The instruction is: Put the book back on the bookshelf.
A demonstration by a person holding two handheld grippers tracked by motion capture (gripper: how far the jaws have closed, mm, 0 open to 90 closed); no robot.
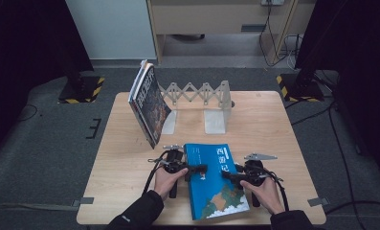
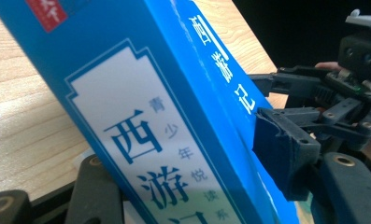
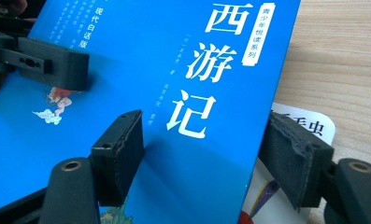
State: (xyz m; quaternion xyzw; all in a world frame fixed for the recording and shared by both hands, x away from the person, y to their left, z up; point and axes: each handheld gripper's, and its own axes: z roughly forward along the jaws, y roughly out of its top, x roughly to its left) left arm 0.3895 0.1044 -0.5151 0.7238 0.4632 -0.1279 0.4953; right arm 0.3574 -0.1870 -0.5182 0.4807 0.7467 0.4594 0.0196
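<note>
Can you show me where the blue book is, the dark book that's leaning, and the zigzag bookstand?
blue book (image 1: pixel 211 184), high view, middle of its front cover.
dark book (image 1: pixel 150 106), high view, middle of its tilted cover.
zigzag bookstand (image 1: pixel 197 92), high view, its folding lattice.

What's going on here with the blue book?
A person with a gripper in each hand works on a blue book lying on the table. The right gripper clamps its right edge; the left gripper has its jaws around the spine side. Behind, another book leans against a folding rack.
</note>
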